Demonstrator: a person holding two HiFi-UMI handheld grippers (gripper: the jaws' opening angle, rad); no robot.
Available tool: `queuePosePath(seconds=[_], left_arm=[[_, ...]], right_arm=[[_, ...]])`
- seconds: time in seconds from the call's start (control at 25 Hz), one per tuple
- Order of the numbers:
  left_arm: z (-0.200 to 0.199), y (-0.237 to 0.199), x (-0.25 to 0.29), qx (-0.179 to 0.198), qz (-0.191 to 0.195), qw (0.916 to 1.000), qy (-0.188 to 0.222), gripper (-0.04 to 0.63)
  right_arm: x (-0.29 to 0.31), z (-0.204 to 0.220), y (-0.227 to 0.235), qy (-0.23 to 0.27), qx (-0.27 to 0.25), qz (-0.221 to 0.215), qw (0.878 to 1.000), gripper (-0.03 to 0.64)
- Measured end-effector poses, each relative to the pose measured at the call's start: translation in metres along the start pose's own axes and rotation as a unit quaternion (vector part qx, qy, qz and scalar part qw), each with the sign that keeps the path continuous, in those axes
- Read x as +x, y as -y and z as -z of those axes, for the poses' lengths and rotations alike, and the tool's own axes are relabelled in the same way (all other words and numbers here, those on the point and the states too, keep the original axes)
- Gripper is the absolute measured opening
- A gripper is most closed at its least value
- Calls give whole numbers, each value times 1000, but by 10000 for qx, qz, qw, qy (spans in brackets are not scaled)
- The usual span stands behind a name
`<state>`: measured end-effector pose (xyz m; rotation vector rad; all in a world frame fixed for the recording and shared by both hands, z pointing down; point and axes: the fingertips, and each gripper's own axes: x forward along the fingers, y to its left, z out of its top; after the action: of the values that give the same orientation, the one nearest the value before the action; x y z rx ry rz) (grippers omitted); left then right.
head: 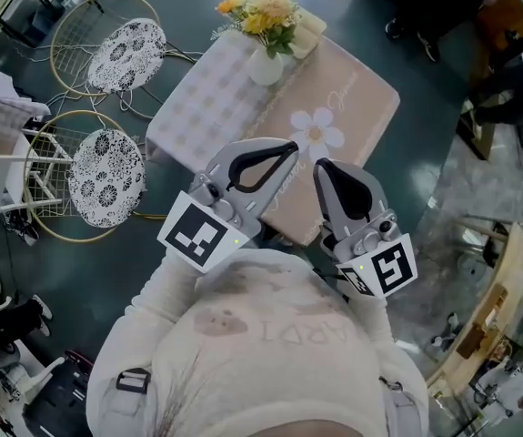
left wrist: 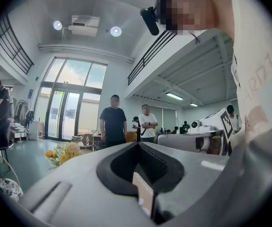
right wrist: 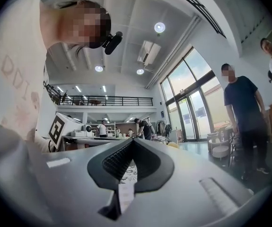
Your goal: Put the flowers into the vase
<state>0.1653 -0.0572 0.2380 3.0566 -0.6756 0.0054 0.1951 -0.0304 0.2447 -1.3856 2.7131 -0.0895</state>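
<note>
Left gripper [head: 291,146] and right gripper [head: 319,166] hold fingers pressed together, empty; flowers [head: 263,14] fill vase [head: 266,66].

Yellow, orange and cream in the flowers [head: 266,12], white on the vase [head: 266,65]. Pale grey-and-white check over one half of the worktop [head: 197,107], peach on the other half, with a white daisy [head: 316,133], yellow-centred. Black-and-white floral print on two round chair seats [head: 126,55], gold wire round them. Dark teal on the floor [head: 61,271]. Light grey on the left gripper [head: 290,147] and right gripper [head: 319,166], black lining the jaws, black-and-white squares on their cubes [head: 197,235].
</note>
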Motion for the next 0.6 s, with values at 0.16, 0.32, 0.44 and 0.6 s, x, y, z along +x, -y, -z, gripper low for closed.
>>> queuePosePath(seconds=[0.16,0.32,0.44,0.6], left_arm=[[-2,4,2,49,24,10000,19,2],[-5,4,3,70,18,10000,56,2],[-9,4,1,112,19,9999,91,1],[-9,3,0,127,24,9999,64,1]], right_arm=[[-2,-1,-2,-1,-22,-23,10000,26],[-1,-2,-4,26,-22,-71,10000,26],[1,-6,-6,63,-27,-76,9999,26],[3,-6,-5,89,17,-71,9999,26]])
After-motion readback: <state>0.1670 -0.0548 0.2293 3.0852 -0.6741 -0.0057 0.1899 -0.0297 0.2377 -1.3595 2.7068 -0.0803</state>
